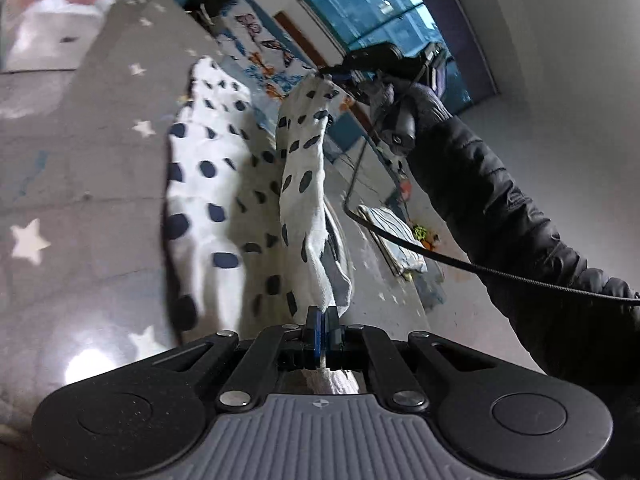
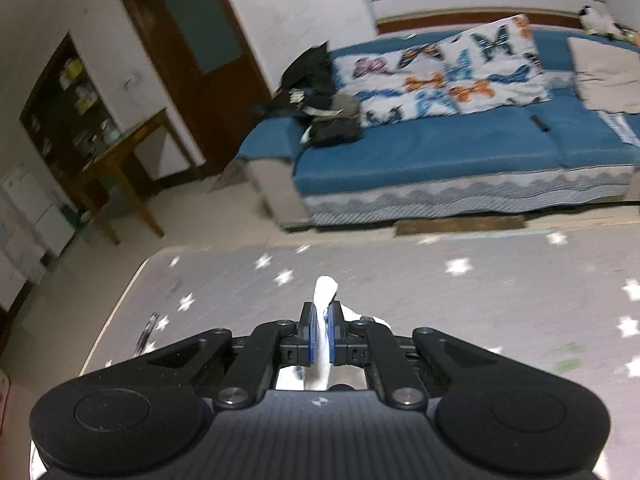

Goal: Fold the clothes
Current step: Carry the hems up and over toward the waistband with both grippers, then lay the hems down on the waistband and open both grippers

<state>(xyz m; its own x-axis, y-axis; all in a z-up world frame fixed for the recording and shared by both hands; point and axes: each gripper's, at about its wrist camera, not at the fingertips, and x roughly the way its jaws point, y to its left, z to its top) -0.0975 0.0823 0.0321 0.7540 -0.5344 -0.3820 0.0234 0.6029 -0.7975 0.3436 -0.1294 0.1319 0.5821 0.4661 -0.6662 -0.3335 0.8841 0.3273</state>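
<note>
A white garment with dark blue dots is lifted over a grey star-patterned table cover. My left gripper is shut on one edge of it, white cloth pinched between the blue pads. In the left wrist view the other gripper holds the far end of the garment's edge, carried by a person's black sleeve. In the right wrist view my right gripper is shut on a strip of the white garment that sticks up past the fingertips. The rest of the garment hangs below, hidden there.
A folded striped cloth lies on the grey cover beyond the garment. A black cable runs across it. A blue sofa with butterfly cushions and dark clothes stands past the table edge. A wooden side table is left.
</note>
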